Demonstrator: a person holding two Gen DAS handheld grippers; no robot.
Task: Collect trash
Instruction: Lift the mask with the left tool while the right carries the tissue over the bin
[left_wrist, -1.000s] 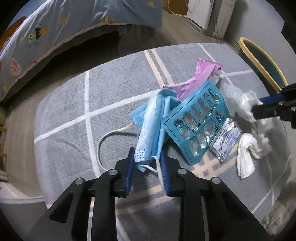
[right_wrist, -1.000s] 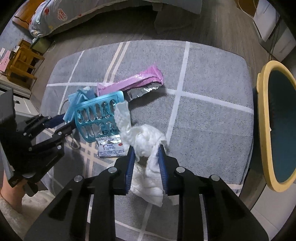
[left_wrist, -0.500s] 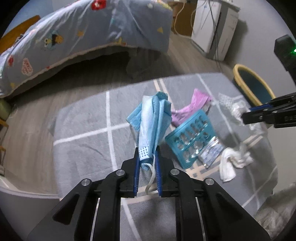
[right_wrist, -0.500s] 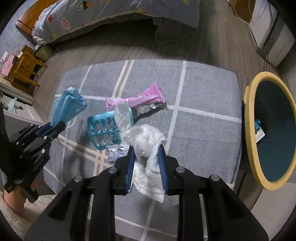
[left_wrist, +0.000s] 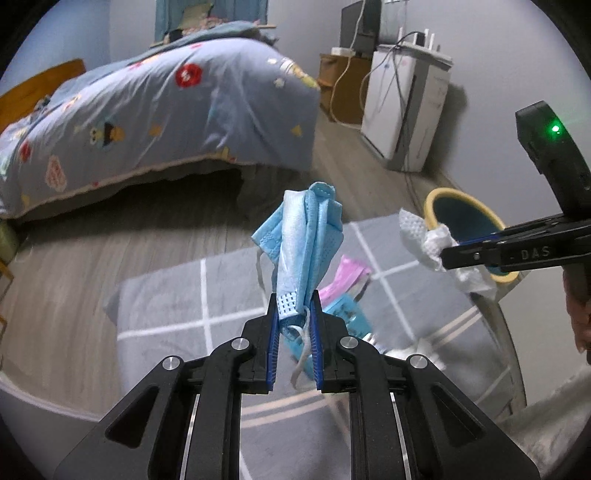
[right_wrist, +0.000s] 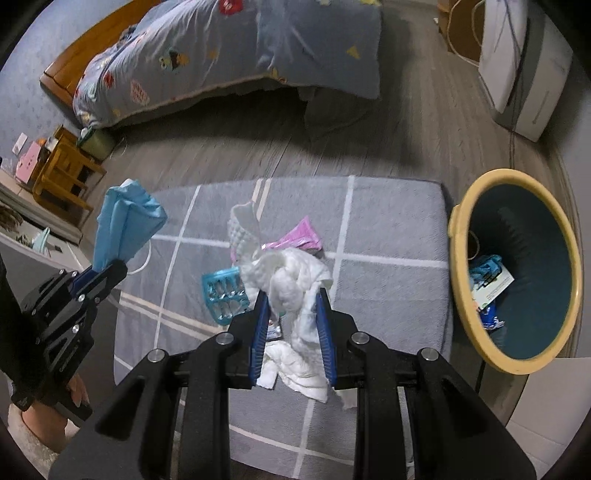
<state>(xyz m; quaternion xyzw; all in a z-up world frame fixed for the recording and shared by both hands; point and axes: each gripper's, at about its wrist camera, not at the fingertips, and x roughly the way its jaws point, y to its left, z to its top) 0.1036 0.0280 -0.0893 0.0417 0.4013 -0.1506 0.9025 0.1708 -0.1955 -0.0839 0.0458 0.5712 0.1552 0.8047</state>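
Observation:
My left gripper (left_wrist: 294, 306) is shut on a crumpled blue face mask (left_wrist: 303, 240), held up above the grey rug (left_wrist: 177, 295); the mask (right_wrist: 125, 225) and left gripper (right_wrist: 110, 271) also show at the left of the right wrist view. My right gripper (right_wrist: 291, 302) is shut on a wad of white tissue (right_wrist: 295, 280), which shows at the right of the left wrist view as the tissue (left_wrist: 432, 243). A pink wrapper (right_wrist: 301, 236) and a teal blister pack (right_wrist: 223, 291) lie on the rug below. A yellow-rimmed bin (right_wrist: 517, 273) stands off the rug's right edge.
A bed with a patterned blue quilt (left_wrist: 147, 110) fills the far side. A white appliance with cables (left_wrist: 402, 107) stands against the wall. Small wooden furniture (right_wrist: 62, 173) sits at the left. The bin holds some packaging (right_wrist: 487, 284). A person's foot (right_wrist: 40, 428) is at the lower left.
Both grippers have risen off the rug with their loads. The left jaws closed on the mask and lifted it clear; the tissue came up with the right gripper.

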